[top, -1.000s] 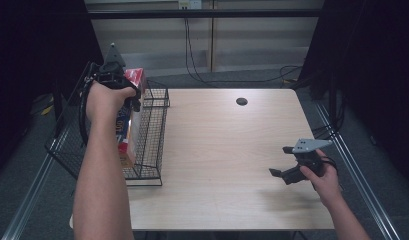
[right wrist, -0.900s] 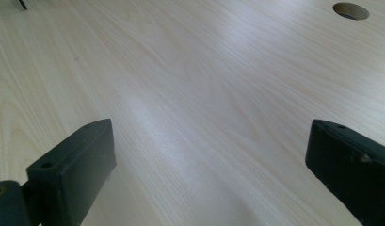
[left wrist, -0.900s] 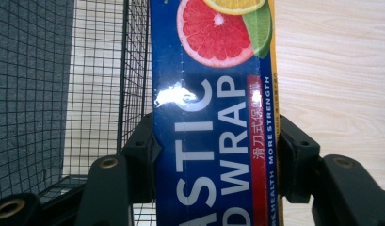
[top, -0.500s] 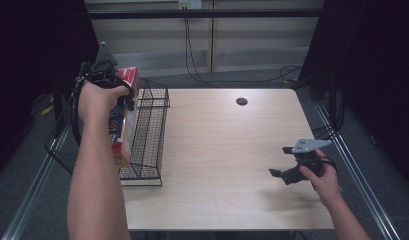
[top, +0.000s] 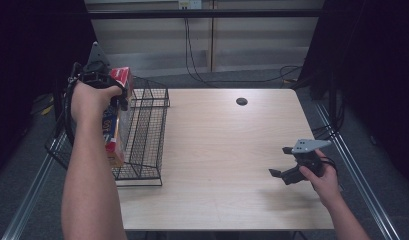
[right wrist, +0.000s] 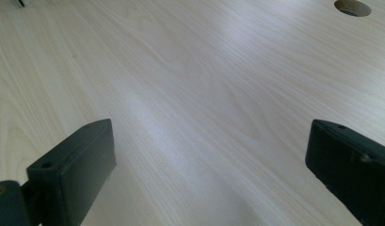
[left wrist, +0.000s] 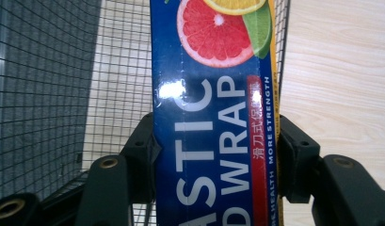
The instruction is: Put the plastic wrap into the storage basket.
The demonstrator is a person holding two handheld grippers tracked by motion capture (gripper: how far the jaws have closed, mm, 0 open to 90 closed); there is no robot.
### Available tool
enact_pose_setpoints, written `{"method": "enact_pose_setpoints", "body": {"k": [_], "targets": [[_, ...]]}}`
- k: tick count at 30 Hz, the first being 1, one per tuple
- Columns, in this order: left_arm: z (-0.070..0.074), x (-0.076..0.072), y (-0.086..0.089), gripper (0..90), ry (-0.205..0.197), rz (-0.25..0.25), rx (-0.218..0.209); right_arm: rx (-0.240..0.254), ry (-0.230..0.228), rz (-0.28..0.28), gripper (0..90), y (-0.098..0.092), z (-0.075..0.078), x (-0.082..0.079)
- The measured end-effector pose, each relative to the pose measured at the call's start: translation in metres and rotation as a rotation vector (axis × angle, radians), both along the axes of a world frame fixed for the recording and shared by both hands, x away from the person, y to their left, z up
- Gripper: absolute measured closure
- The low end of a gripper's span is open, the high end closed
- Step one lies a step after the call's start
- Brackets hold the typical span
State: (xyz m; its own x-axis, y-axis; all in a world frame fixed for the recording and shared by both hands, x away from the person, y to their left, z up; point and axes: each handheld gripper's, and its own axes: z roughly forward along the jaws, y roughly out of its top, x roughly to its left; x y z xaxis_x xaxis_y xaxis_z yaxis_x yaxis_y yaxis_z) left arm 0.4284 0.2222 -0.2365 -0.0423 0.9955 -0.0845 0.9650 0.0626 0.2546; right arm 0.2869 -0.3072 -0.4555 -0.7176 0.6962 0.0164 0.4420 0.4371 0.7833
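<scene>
A long blue plastic wrap box (top: 115, 134) with a red end and citrus pictures hangs upright over the left side of a black wire basket (top: 148, 131). My left gripper (top: 113, 100) is shut on the box near its upper end. In the left gripper view both black pads (left wrist: 293, 155) press the sides of the box (left wrist: 213, 108), with the basket mesh (left wrist: 49, 84) behind it. My right gripper (top: 278, 174) hovers low over the table's right side, open and holding nothing. The right gripper view shows its jaws (right wrist: 209, 160) wide apart over bare wood.
The light wooden table (top: 222, 150) has a round cable hole (top: 241, 101) at the back, also seen as the hole (right wrist: 352, 7) in the right gripper view. The basket overhangs the table's left edge. Metal rails run along both sides and cables hang behind.
My left hand has shifted slightly to the left with the box still gripped, toward the basket's left side. The right hand has stayed in place.
</scene>
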Motion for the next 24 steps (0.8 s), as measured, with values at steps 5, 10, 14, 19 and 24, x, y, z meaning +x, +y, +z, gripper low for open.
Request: {"method": "enact_pose_setpoints", "body": {"k": [5,10,14,19,24], "targets": [[-0.002,0.001,0.005,44.0,0.009,-0.006,0.001,-0.003,-0.001,-0.004,1.8,0.001,-0.001,0.001],[-0.004,0.002,0.008,43.9,0.006,0.008,0.007,-0.005,0.002,-0.007,1.8,0.001,-0.002,0.001],[-0.007,0.002,0.01,43.9,0.008,0.006,0.003,-0.006,0.004,-0.007,1.8,0.0,-0.002,0.001],[-0.009,0.003,0.013,43.9,0.009,0.009,0.01,-0.009,0.004,-0.008,1.8,0.0,-0.002,0.001],[-0.009,0.002,0.017,43.9,0.007,0.015,0.007,-0.009,0.001,-0.002,1.8,0.001,-0.003,0.001]]}}
